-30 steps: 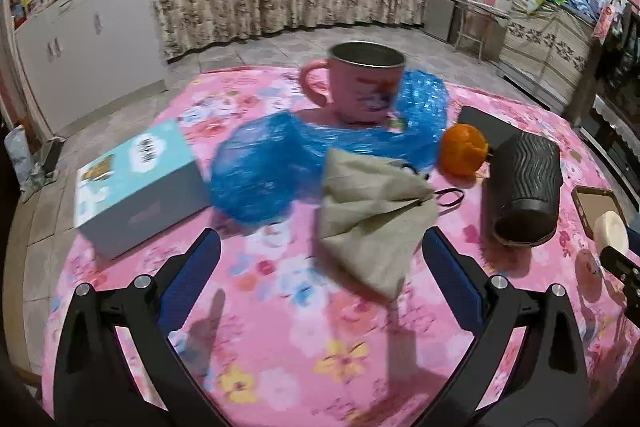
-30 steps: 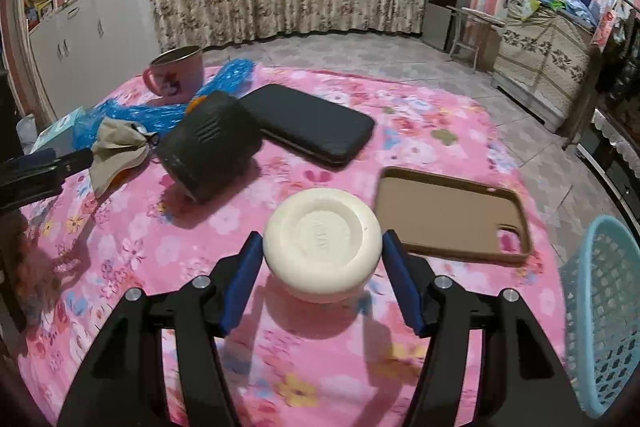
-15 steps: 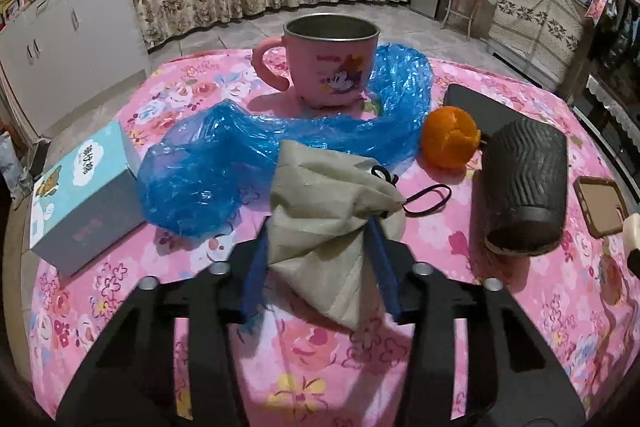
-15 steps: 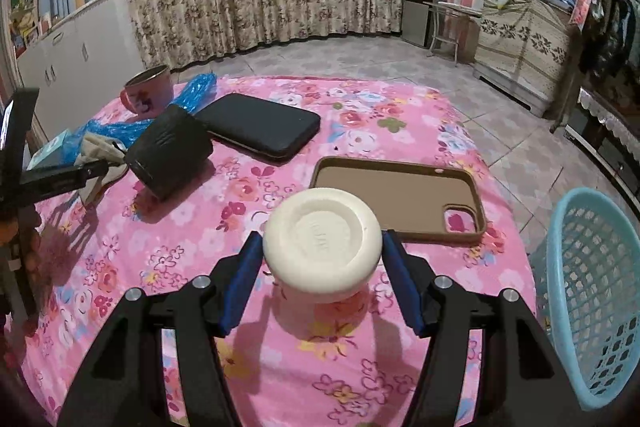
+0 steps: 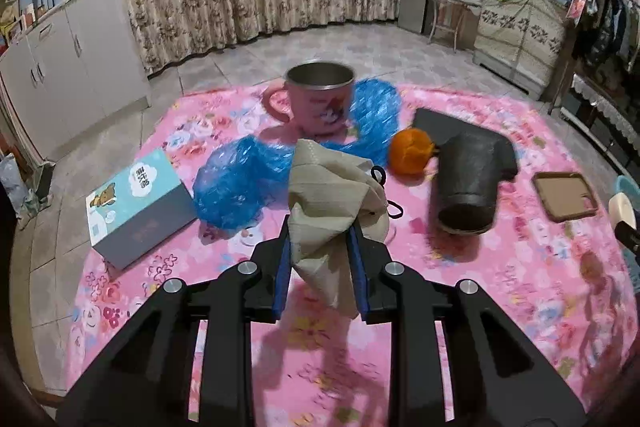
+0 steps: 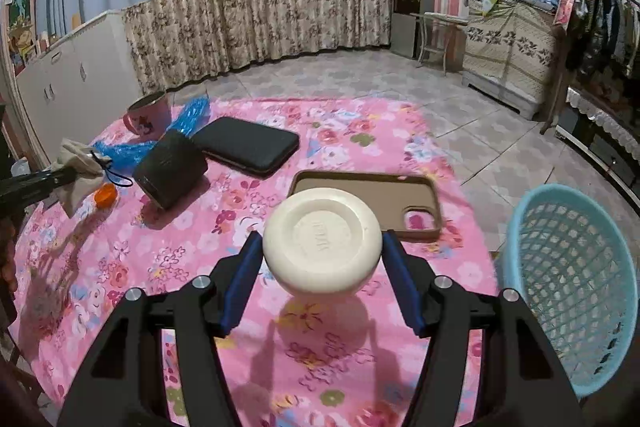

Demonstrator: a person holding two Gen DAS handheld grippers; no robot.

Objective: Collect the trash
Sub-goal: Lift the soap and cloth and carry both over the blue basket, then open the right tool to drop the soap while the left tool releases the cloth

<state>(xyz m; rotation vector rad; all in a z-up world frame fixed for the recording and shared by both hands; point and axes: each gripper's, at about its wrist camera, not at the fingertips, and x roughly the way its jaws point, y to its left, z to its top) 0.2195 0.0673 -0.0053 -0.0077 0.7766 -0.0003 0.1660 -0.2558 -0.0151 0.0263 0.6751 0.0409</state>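
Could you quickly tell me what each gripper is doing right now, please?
Left gripper: jaws closing on the beige cloth pouch, pads already pinching it.
Right gripper: shut on the cream round container.

In the left wrist view the pale round cream-coloured lid (image 5: 622, 210) is cut off at the right edge, the black flat rectangular case (image 5: 434, 123) sits half hidden behind the dark ribbed cylinder (image 5: 468, 183), and the pink metal-rimmed mug (image 5: 320, 99) is blurred.
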